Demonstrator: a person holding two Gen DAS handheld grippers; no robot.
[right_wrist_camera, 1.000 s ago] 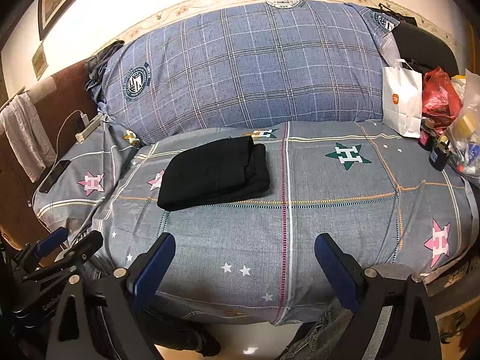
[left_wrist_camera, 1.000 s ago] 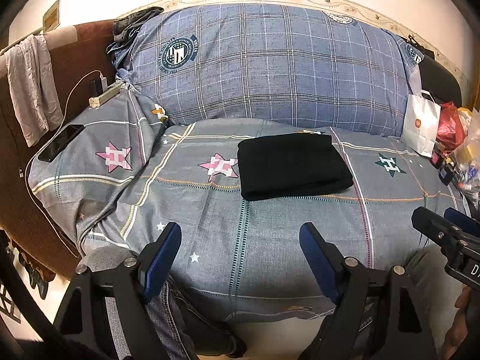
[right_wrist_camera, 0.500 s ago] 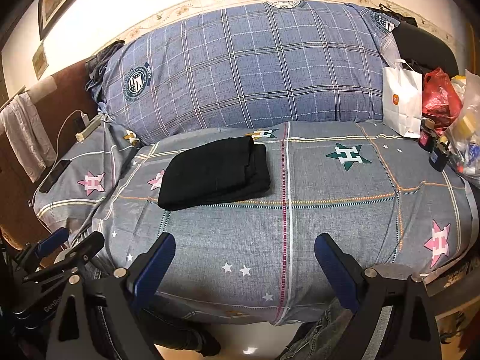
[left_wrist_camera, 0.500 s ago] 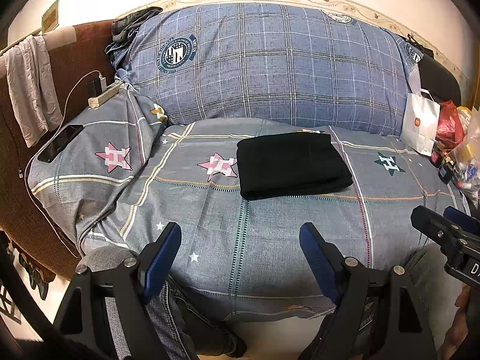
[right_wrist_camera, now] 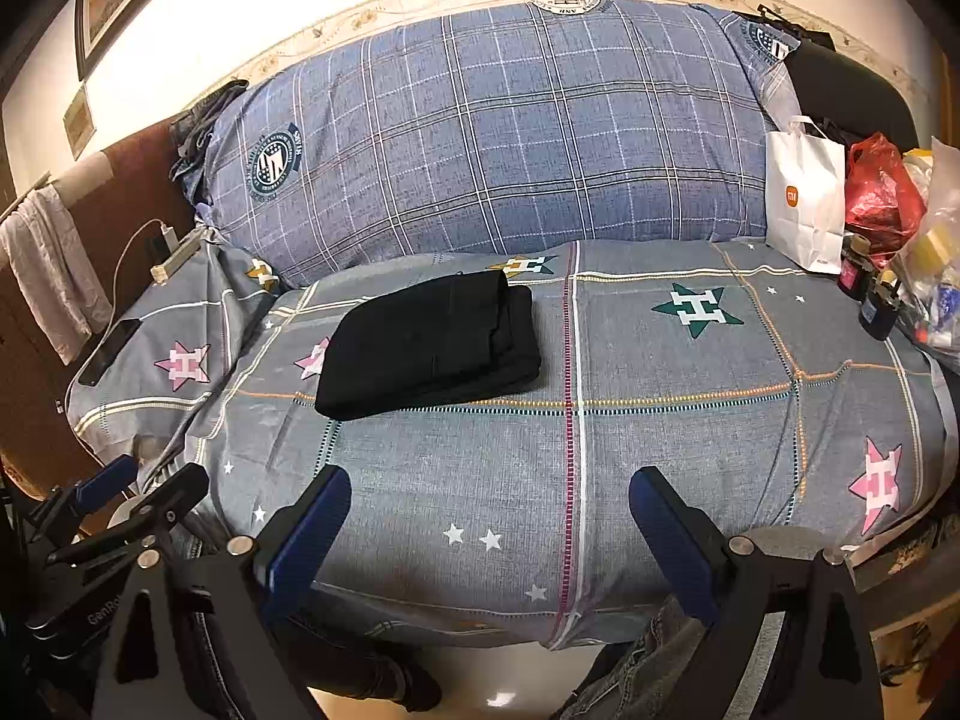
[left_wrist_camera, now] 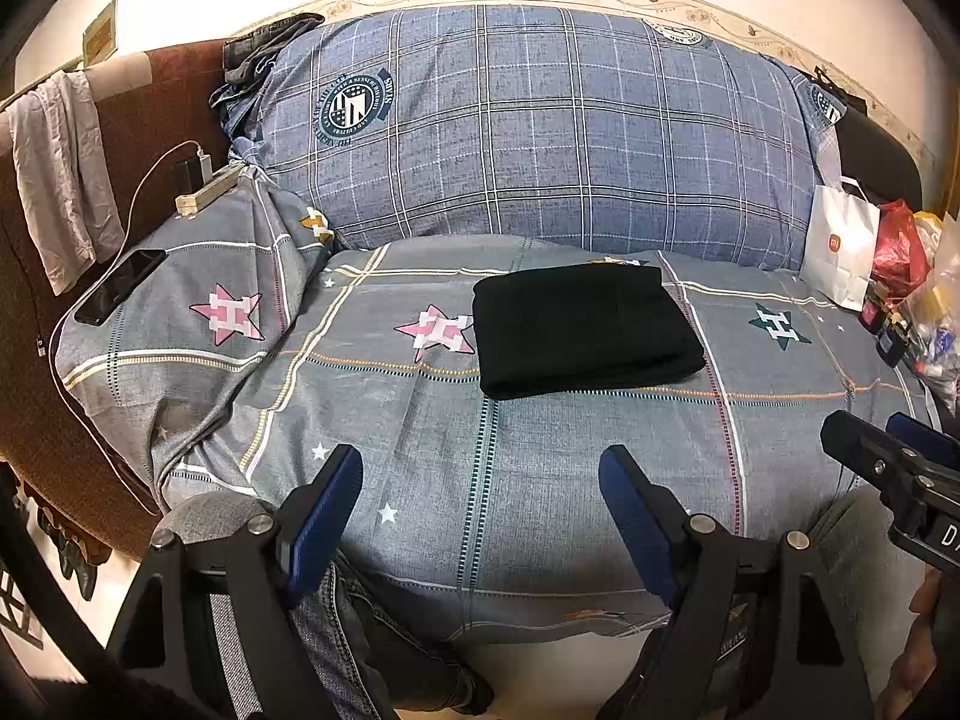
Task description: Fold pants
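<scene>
Black pants [left_wrist_camera: 582, 327] [right_wrist_camera: 435, 343] lie folded into a flat rectangle on the grey star-patterned bed sheet [left_wrist_camera: 540, 480] [right_wrist_camera: 660, 408], near the middle of the bed. My left gripper [left_wrist_camera: 480, 468] hovers over the bed's near edge, well short of the pants, open with nothing between its blue pads. In its own view my right gripper [right_wrist_camera: 489, 489] is likewise open and empty above the near edge, the pants lying ahead and to the left. Each gripper shows at the edge of the other's view.
A big blue plaid pillow [left_wrist_camera: 540, 132] fills the back. At left, a phone [left_wrist_camera: 120, 294] on a cable and a power strip [left_wrist_camera: 207, 192] rest on the bedding. A white paper bag [right_wrist_camera: 804, 204], red bag [right_wrist_camera: 882, 192] and small bottles crowd the right. A person's jeans-clad legs [left_wrist_camera: 336, 618] stand below.
</scene>
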